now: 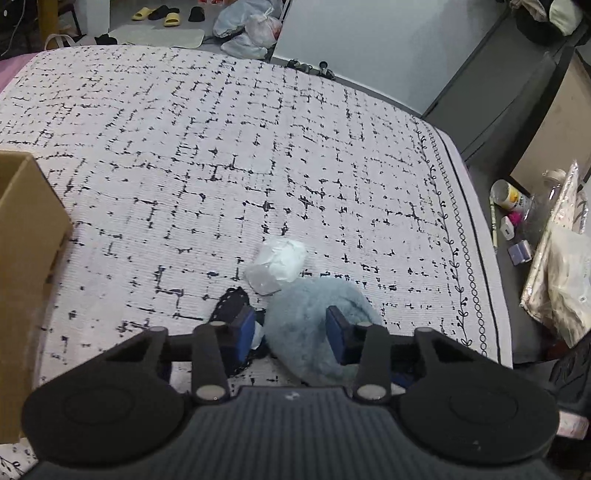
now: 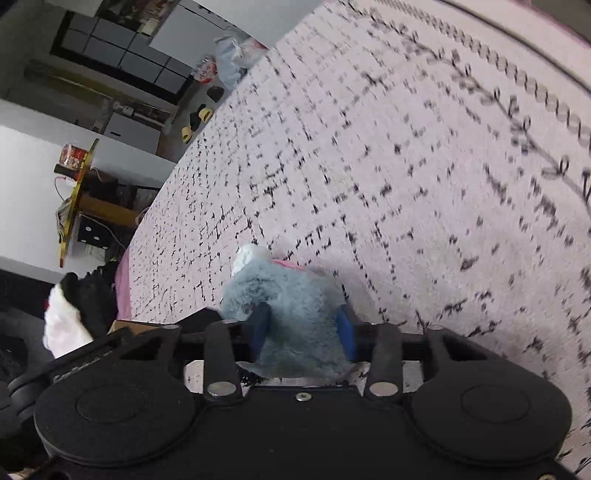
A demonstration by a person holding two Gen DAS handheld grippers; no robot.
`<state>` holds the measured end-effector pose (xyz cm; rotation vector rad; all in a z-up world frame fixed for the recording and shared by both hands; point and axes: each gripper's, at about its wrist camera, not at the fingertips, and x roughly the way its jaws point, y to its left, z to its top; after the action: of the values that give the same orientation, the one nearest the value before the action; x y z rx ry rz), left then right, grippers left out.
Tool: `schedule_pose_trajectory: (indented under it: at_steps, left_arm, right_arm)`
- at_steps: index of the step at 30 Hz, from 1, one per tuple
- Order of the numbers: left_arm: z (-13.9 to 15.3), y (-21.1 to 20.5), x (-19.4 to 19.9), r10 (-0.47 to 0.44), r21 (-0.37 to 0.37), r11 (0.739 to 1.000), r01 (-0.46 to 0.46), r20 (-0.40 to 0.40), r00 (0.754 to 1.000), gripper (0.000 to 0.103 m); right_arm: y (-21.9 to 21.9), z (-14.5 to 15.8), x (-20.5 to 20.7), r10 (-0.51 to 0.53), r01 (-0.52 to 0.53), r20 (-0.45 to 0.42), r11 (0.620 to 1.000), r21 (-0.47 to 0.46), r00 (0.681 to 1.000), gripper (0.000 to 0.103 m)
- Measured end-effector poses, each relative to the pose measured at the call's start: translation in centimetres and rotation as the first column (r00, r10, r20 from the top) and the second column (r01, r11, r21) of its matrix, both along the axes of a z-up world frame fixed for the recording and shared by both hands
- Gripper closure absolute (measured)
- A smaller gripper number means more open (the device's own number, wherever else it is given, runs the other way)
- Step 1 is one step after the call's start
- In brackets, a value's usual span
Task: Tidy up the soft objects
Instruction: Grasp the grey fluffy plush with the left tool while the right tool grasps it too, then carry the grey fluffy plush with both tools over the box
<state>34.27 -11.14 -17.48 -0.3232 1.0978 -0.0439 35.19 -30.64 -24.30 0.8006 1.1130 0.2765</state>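
In the left wrist view my left gripper (image 1: 291,323) is open around a fluffy pale-blue soft item (image 1: 303,332) lying on the white bedspread with black dashes (image 1: 221,147). A black lacy cloth (image 1: 231,306) lies at its left finger, and a white crumpled soft item in clear wrap (image 1: 277,264) lies just beyond. In the right wrist view my right gripper (image 2: 303,328) is shut on a fluffy grey-blue plush toy (image 2: 291,299) with a white tip and a pink edge, held above the bedspread (image 2: 406,184).
A brown cardboard box (image 1: 26,258) stands at the left on the bed. The bed's right edge drops to a dark shelf with a cup (image 1: 508,195) and small items. Slippers (image 1: 155,14) and plastic bags (image 1: 247,29) lie on the floor beyond.
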Motion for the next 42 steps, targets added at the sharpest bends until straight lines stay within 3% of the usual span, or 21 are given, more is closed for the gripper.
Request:
schedule_pose_trajectory:
  at_steps: [4,10,24,42]
  left_arm:
    - [-1.2,-0.7,0.5,0.019,-0.01,1.0,-0.019,-0.019,1.0,0.068]
    - [-1.8,-1.2,0.6,0.033,-0.035,0.999,-0.033,-0.018,0.999,0.08]
    - [2.1,0.2,-3.7,0.0,-0.061,0.998,0.001,0.006,1.0,0.083]
    - [7.3,4.1,-9.5,-0.005,-0.082,0.997,0.013,0.088,0.996,0.083]
  right_arm:
    - [0.0,-0.1,-0.2,0.001,-0.001,0.009,1.0,-0.002,1.0,0.065]
    - [0.3,-0.1,-0.7,0.008,-0.007,0.03,1.0,-0.013,1.0,0.072]
    - [0.9,3.7,-4.6,0.018,-0.015,0.107,0.999,-0.029,0.994,0.076]
    - [5.2,9.9,-9.0,0.051,-0.034,0.2,0.995,-0.091,0.978,0.076]
